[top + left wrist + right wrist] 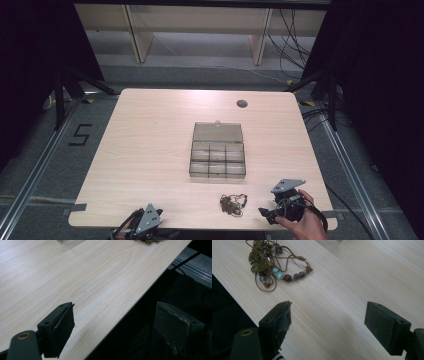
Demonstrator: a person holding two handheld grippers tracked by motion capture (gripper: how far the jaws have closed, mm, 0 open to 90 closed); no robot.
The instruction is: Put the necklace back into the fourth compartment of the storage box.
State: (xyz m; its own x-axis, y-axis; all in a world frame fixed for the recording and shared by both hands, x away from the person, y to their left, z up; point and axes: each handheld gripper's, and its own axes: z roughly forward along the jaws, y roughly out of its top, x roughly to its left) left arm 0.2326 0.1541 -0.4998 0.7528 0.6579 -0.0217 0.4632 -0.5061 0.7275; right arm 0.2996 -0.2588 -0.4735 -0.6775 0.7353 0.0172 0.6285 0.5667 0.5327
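High view puts my right hand-held gripper (268, 214) at the near edge of the counter (150, 150), just to the right of the tangled beaded jewellery (233, 204). I take that tangle as my landmark. The clear compartment box (218, 157) sits beyond it with its lid folded open, a little apart from it. My left hand-held gripper (131, 231) rests well to the left of the tangle, at the same near edge.

Right gripper view shows my jaws standing wide with only bare wood between them, and the jewellery (272, 263) lies ahead and off to the left, untouched. Left gripper view shows those jaws (120, 332) wide too, holding nothing, one over the counter and one past its edge.

My worry is the cords. They are thin, looped and knotted together, so a pinch on one strand may drag the whole clump, or slip out altogether. The tangle also lies close to the counter's near edge; a clumsy sideways nudge could sweep it off. Lifting it with loops dangling, I could snag them on the box's walls.
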